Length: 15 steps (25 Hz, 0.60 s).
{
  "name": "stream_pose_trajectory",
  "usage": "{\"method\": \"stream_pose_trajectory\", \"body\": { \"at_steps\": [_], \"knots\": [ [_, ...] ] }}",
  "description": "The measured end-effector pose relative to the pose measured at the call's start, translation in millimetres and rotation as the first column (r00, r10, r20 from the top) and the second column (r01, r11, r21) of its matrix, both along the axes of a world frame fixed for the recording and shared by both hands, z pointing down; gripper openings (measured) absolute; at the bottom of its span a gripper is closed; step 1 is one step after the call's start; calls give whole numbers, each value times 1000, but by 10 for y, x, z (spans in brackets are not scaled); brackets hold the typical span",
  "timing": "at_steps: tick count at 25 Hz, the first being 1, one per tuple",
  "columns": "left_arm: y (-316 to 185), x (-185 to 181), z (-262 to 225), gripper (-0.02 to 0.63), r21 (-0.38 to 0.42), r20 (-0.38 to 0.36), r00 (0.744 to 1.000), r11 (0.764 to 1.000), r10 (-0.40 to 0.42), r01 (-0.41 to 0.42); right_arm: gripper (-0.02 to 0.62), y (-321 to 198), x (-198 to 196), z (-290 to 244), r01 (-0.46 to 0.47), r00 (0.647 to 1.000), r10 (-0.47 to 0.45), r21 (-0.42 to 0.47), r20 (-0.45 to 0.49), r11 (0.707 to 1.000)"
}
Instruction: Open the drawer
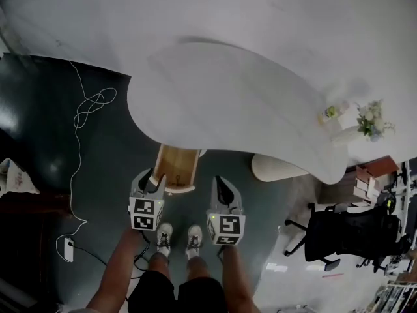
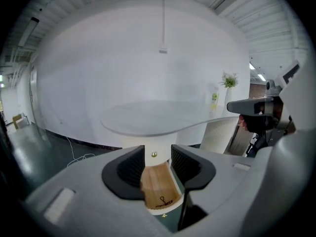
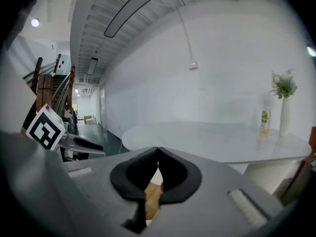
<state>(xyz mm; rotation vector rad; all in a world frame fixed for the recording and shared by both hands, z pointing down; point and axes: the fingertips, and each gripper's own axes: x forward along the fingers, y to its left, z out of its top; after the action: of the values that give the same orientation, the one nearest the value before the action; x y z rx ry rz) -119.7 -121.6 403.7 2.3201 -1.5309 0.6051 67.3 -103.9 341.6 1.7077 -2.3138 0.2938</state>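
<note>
DRAWER — lower centre, already drawn out from under white surface | HANDLING: stiff wooden box, likely light, should slide straight; grip at small front knob | LEFT TONGS: jaws apart, empty, clear of drawer | RIGHT TONGS: tips together, empty | ROOM: dark floor, loose cable left — office chair lower right

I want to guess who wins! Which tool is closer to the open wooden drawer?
Left. The left tool is right beside the drawer's front left corner; the right tool is farther off, past its right side.
</note>
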Motion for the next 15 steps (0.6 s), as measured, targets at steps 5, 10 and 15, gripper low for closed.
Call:
{"method": "stream_pose_trajectory", "body": {
  "at_steps": [5, 10, 15],
  "knots": [
    [20, -20, -726, 152, 79, -15, 1000, 997, 11, -10, 3, 91, -46, -597, -5, 1000, 4, 51, 20, 999],
    [81, -51, -1381, 131, 154, -29, 999, 988, 17, -13, 3, 229, 13, -1154, -27, 999, 24, 86, 32, 996],
    [183, -94, -1968, 110, 226, -44, 999, 974, 24, -14, 3, 386, 98, -1660, -46, 999, 42, 133, 28, 990]
  ]
}}
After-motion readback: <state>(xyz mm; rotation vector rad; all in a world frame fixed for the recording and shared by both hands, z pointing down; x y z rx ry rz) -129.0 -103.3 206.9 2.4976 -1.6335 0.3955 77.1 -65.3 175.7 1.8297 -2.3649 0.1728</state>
